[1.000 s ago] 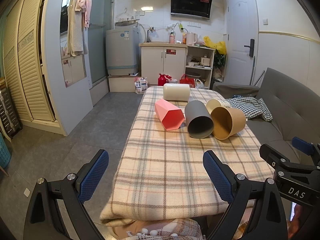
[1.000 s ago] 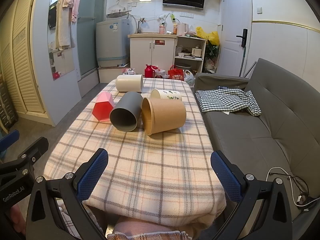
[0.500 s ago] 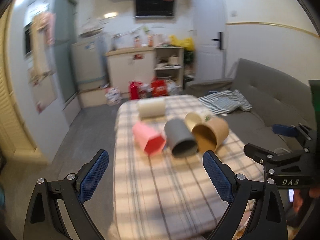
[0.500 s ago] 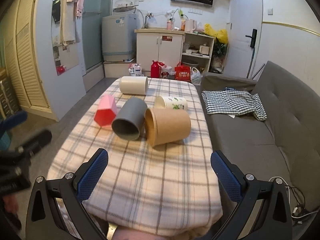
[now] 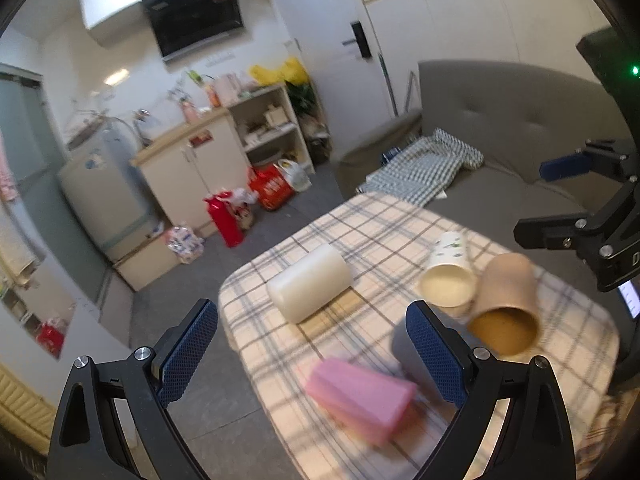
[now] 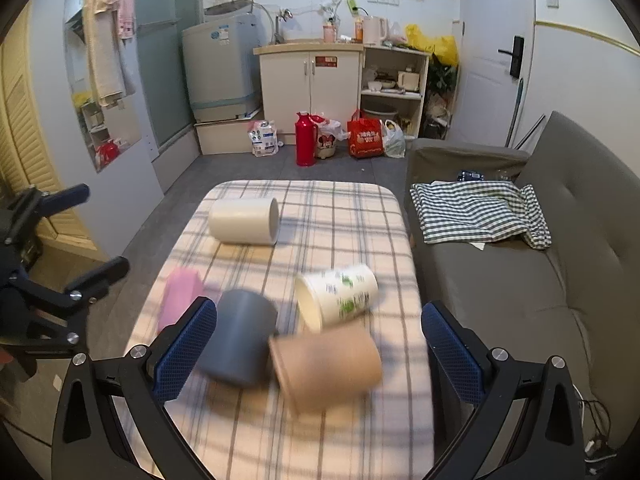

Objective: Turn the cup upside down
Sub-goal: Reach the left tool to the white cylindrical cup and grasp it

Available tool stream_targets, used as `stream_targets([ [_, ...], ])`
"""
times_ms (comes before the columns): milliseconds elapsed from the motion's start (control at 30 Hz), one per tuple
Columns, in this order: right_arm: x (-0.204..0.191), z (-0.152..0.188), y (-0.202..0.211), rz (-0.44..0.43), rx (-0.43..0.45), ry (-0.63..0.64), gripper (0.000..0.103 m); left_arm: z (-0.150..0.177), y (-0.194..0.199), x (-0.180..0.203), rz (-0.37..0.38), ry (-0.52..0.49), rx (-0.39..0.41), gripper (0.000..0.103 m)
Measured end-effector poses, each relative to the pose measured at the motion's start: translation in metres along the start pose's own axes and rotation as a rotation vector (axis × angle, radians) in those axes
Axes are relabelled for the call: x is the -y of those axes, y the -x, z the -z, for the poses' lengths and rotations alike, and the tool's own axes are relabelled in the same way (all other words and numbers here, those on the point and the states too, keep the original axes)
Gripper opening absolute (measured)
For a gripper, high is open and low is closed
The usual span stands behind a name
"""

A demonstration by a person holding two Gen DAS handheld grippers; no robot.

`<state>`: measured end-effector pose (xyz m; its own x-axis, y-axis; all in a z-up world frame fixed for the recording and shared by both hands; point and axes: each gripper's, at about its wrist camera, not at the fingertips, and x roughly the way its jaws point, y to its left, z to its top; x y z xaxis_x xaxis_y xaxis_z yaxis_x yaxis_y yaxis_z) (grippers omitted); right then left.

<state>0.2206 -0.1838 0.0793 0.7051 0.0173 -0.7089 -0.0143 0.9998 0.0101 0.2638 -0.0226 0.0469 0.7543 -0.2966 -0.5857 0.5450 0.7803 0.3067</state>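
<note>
Five cups lie sideways on the plaid surface [image 6: 344, 216]; with both claws wide and empty, straddle the brown paper cup [image 6: 326, 372] across its wall.

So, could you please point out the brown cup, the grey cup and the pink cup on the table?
brown cup [image 6: 326, 372]: right wrist view, middle of its side.
grey cup [image 6: 240, 336]: right wrist view, on its side wall.
pink cup [image 5: 360, 400]: left wrist view, on its flat side.

I see grey sofa [image 6: 560, 280] | white door [image 6: 496, 52] behind it | cabinet [image 6: 310, 76] left of door | grey floor [image 6: 224, 168]
</note>
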Motion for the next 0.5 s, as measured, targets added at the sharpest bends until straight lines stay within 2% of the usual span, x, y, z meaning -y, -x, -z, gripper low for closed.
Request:
stream_targets([
  [200, 0.002, -0.028, -0.072, 0.009, -0.056, 0.002, 0.103, -0.004, -0.089, -0.014, 0.055, -0.123, -0.064, 0.098],
  [333, 0.009, -0.037, -0.104, 0.013, -0.066, -0.002, 0.103, -0.008, -0.125, -0.015, 0.121, -0.203, -0.091, 0.098],
  [500, 0.023, -0.034, -0.125, 0.001, -0.081, -0.046, 0.103, -0.012, -0.161, 0.000, 0.215, -0.391, -0.137, 0.098],
])
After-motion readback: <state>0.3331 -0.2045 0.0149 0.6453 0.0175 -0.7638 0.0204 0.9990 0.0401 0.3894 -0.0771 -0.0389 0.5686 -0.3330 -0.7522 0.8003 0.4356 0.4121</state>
